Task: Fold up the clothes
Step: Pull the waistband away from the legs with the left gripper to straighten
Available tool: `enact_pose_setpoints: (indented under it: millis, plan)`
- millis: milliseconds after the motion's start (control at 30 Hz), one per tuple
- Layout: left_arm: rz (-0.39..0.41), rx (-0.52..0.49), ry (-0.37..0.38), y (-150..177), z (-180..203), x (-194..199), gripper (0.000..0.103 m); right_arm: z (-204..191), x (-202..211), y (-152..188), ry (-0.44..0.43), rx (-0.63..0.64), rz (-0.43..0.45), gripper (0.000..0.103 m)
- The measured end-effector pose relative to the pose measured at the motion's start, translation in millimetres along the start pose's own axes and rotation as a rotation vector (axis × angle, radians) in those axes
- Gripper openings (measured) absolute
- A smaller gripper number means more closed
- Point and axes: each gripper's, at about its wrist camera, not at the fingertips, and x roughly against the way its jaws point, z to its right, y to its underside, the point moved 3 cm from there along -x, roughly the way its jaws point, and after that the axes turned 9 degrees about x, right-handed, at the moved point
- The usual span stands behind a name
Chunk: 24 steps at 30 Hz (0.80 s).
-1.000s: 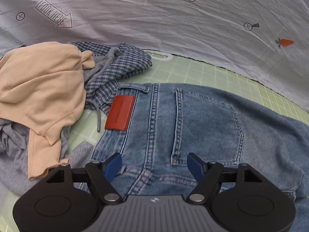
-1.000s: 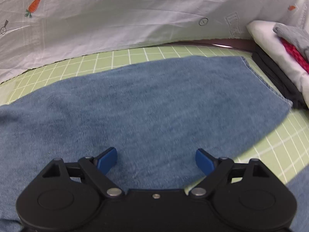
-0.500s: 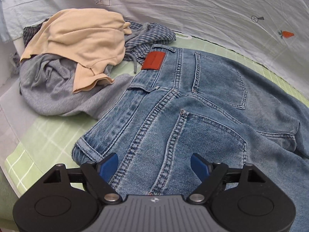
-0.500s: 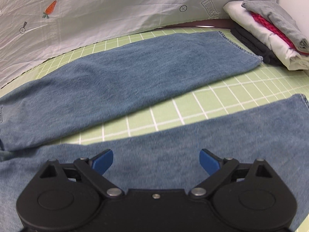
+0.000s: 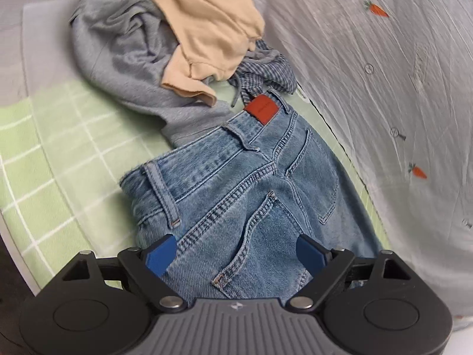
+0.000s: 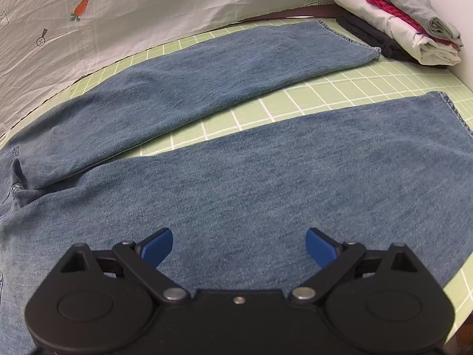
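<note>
Both views are evenly and brightly lit from above, with soft, short shadows. In the left wrist view, motion blur smears the white sheet (image 5: pixel 384 94) toward 3 o'clock and softens the green grid mat (image 5: pixel 59 159) at 9 o'clock; the jeans (image 5: pixel 254 183) waistband stays fairly sharp. The right wrist view is crisp throughout, its denim weave clear. Fisheye bending curves the mat's grid lines outward, and dark vignetting clips every corner. A thin glare streak sits at 1 o'clock beside the folded clothes stack (image 6: pixel 393 17).

Staged test setup, not a lived-in home: green grid cutting mat (image 6: pixel 340 88) covers the surface, printed white sheet (image 6: pixel 147 9) hung as backdrop, folded clothes stack (image 6: pixel 408 20) in corner.
</note>
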Motion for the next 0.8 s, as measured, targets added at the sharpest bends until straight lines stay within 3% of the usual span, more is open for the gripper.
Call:
enact_pose_setpoints:
  millis: [100,267,433,567,600,667,800]
  plan:
    - [-0.028,0.099,0.039,-0.3,-18.6,2.1,0.088,-0.9,0.0,3.8,-0.004,-0.011,-0.011,0.097]
    - [-0.057,0.158,0.02,4.5,-35.7,-7.7,0.088,-2.4,0.0,10.1,-0.011,-0.028,-0.03,0.099]
    - [-0.07,0.15,0.049,5.0,-35.1,-19.6,0.089,-3.0,0.1,10.2,-0.025,-0.046,-0.03,0.1]
    - [-0.052,0.089,0.024,6.8,-24.7,-25.1,0.087,-5.8,1.4,11.1,-0.032,-0.039,-0.031,0.1]
    - [-0.039,0.082,0.014,7.9,-23.8,-24.6,0.084,-6.3,2.0,11.7,-0.035,-0.037,-0.031,0.1]
    - [-0.008,0.06,-0.054,9.7,-24.8,-23.8,0.04,-6.0,2.9,12.2,-0.041,-0.037,-0.03,0.1]
    - [-0.006,0.085,-0.048,10.0,-33.9,-20.8,0.034,-0.5,5.0,14.2,-0.063,-0.045,-0.026,0.1]
